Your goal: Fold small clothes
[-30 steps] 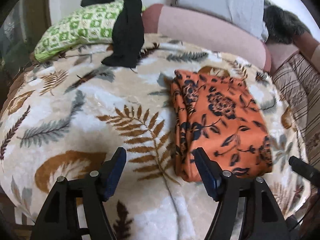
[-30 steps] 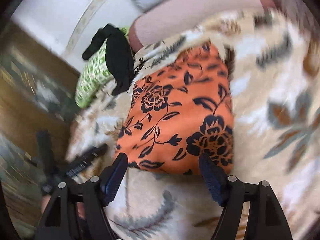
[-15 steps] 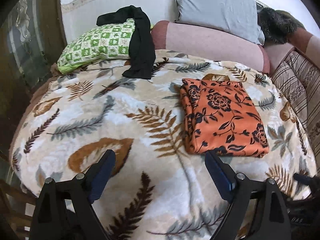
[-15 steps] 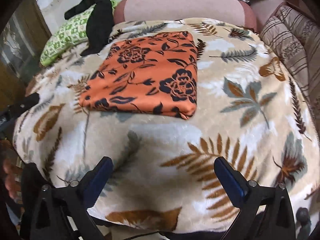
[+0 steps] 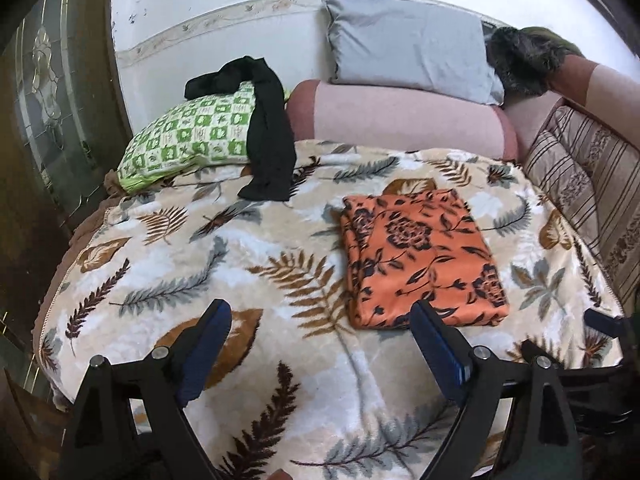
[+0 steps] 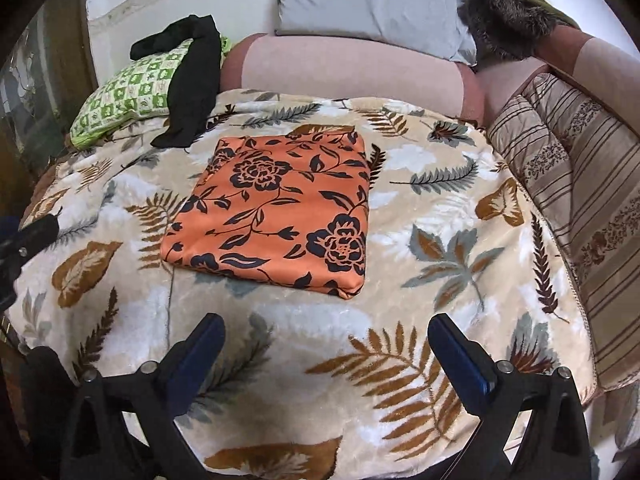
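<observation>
Both sets of fingers stand wide apart and empty, hovering over the near part of the bed. My left gripper (image 5: 320,336) has only the leaf-print blanket (image 5: 224,264) between its blue pads; my right gripper (image 6: 326,344) likewise, nothing clamped, nothing touching the pads. The orange floral garment (image 6: 276,212) lies folded into a flat rectangle on the blanket, roughly mid-bed, layered edges on its left side. In the left wrist view it sits right of centre, its near edge just beyond my right-hand finger (image 5: 436,344), apart from it. In the right wrist view it lies left of centre, well beyond both fingers. A black garment (image 5: 268,136) is draped unfolded over the green checked pillow (image 5: 192,136) at the far left, its lower end trailing onto the blanket, near the orange piece's far left corner but not touching it. Far side: pink bolster (image 5: 400,120), grey pillow (image 5: 408,56) above it. Striped cushion (image 6: 568,184) along the right edge.
</observation>
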Motion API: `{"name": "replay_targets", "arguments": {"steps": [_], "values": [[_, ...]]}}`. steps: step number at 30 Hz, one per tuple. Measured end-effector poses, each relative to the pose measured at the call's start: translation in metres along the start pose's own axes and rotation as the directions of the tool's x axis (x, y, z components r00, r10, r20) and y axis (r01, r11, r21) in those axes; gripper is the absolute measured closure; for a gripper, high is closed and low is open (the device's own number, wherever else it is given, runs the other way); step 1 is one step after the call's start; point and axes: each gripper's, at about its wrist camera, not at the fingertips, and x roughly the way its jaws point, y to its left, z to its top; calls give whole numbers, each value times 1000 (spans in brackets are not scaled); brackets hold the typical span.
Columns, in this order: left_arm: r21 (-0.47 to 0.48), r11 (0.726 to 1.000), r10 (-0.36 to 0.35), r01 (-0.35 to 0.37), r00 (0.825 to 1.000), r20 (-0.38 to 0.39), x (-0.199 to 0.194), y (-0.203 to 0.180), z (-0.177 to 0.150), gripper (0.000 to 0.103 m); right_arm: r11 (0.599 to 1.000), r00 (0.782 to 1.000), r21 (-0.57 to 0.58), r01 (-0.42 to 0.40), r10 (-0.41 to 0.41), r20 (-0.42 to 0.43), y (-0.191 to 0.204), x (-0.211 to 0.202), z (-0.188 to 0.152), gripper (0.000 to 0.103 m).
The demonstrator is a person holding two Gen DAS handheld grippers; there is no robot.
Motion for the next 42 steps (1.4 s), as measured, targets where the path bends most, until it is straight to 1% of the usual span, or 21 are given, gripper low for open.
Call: {"name": "replay_targets", "arguments": {"steps": [1, 5, 11, 17, 22, 25, 27, 28, 30, 31, 34, 36, 42], "values": [[-1, 1000, -11, 11, 1000, -4, -1, -2, 1, 12, 1000, 1000, -1, 1, -1, -1, 0, 1, 0, 1], [6, 1000, 3, -3, 1000, -13, -1, -8, 7, 12, 1000, 1000, -6, -5, 5, 6, 4, 0, 3, 1], [-12, 1000, -10, 10, 1000, -9, -1, -9, 11, 9, 1000, 1000, -12, 5, -5, 16, 5, 0, 9, 1], [-10, 1000, 5, -5, 1000, -14, 3, -10, 13, 9, 1000, 999, 4, 21, -21, 35, 3, -3, 14, 1], [-30, 999, 28, -28, 1000, -10, 8, -7, 14, 9, 999, 998, 14, 32, -32, 57, 3, -7, 15, 1], [-34, 999, 35, -35, 999, -14, 11, -6, 13, 9, 998, 993, 35, 44, -48, 110, 2, -18, 16, 1], [-34, 999, 33, -33, 999, -14, 12, -6, 14, 9, 997, 983, 59, 48, -57, 172, -2, -29, 19, 1], [-33, 999, 34, -34, 999, -15, 13, -6, 14, 9, 996, 976, 80, 46, -62, 211, -5, -37, 20, 1], [-30, 999, 34, -34, 999, -17, 14, -6, 14, 9, 995, 970, 93, 24, -46, 239, -8, -41, 24, 1], [-29, 999, 33, -34, 999, -18, 15, -8, 14, 9, 996, 971, 91, 13, -34, 236, -9, -40, 25, 1], [-25, 999, 32, -33, 999, -14, 15, -10, 14, 9, 997, 975, 74, 19, -35, 220, -6, -36, 25, 1], [-25, 999, 32, -32, 999, -14, 16, -11, 14, 9, 997, 977, 78, 8, -24, 213, -5, -36, 23, 1], [-27, 999, 26, -26, 1000, -3, 14, -13, 17, 9, 998, 973, 65, 1, -16, 230, -1, -41, 25, 1]]}}
